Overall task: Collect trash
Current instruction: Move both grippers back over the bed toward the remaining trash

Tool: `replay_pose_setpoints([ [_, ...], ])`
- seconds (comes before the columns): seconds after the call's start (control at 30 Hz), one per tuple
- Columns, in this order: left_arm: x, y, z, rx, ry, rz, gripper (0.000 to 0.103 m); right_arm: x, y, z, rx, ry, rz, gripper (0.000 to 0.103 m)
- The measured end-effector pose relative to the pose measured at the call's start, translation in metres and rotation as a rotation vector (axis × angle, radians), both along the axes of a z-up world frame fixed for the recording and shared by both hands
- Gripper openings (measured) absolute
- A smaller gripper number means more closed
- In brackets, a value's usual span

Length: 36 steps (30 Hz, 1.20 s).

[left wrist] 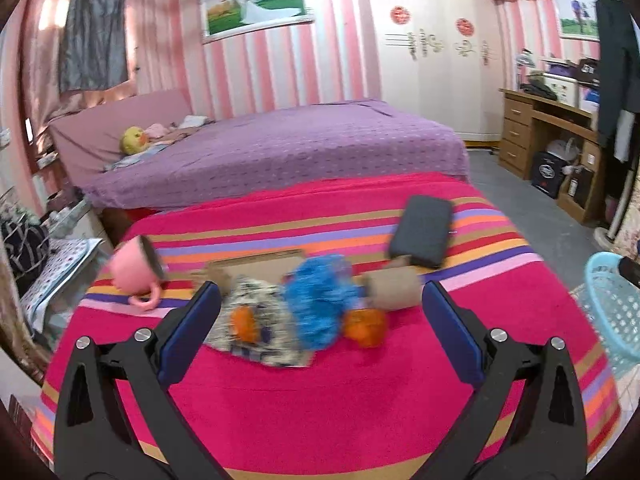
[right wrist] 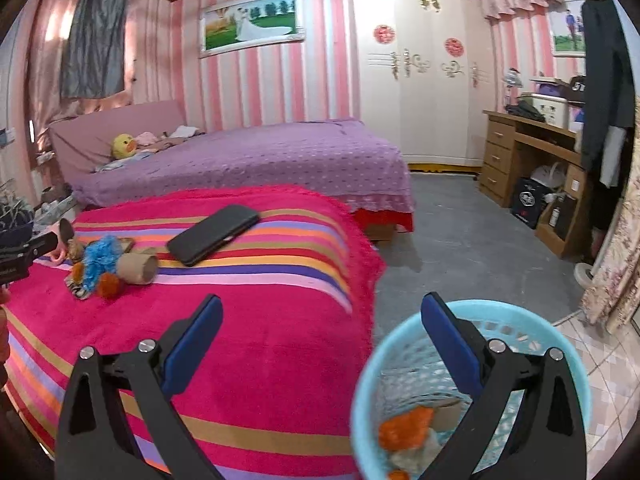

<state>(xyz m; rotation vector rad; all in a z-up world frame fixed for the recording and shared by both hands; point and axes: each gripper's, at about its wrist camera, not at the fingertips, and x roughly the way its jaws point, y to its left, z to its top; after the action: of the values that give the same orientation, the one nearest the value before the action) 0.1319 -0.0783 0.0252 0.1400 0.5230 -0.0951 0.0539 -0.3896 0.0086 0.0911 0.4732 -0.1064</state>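
Right gripper (right wrist: 322, 322): nearest the lens, jaws spread wide, nothing between the blue pads (right wrist: 192, 344), nothing touched. Its right finger hangs over the rim of the light-blue mesh basket (right wrist: 362, 380), which stands on the floor at the near right, just beside the striped pink blanket (right wrist: 280, 320). Inside the basket: orange peel (right wrist: 404, 426) and a pale scrap; details blurred.

Left gripper (left wrist: 320, 316): likewise released and wide apart, empty, no contact. It hovers over the blanket facing the remaining trash pile: crumpled patterned wrapper (left wrist: 256, 320) with an orange piece (left wrist: 246, 322) on it, blue fluffy clump (left wrist: 320, 300), cardboard tube (left wrist: 394, 290), a second orange peel (left wrist: 366, 326), flat cardboard (left wrist: 260, 266) behind. Pile lies near the blanket's left side.

Pink mug (left wrist: 132, 268) on its side, far left. Dark phone (right wrist: 214, 232) further back, right of the pile.
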Motion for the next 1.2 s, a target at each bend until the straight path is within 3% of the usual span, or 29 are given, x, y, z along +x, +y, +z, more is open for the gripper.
replay_pose_setpoints([
  [0.3, 0.017, 0.085, -0.01, -0.018, 0.034, 0.102, 0.097, 0.023, 0.032, 0.003, 0.01, -0.001, 0.009, 0.097],
  [0.6, 0.042, 0.149, -0.045, -0.042, 0.149, 0.165, 0.097, 0.039, 0.059, 0.001, 0.007, 0.026, 0.016, 0.097],
  [0.8, 0.053, 0.171, -0.065, -0.032, 0.215, 0.193, 0.097, 0.052, 0.074, -0.008, -0.008, 0.063, 0.018, 0.097],
  [1.0, 0.06, 0.191, -0.073, -0.073, 0.253, 0.215, 0.097, 0.061, 0.086, -0.011, -0.001, 0.081, 0.017, 0.098],
  [1.2, 0.064, 0.181, -0.071, -0.118, 0.265, 0.196, 0.097, 0.072, 0.095, -0.013, 0.0, 0.093, -0.009, 0.098],
])
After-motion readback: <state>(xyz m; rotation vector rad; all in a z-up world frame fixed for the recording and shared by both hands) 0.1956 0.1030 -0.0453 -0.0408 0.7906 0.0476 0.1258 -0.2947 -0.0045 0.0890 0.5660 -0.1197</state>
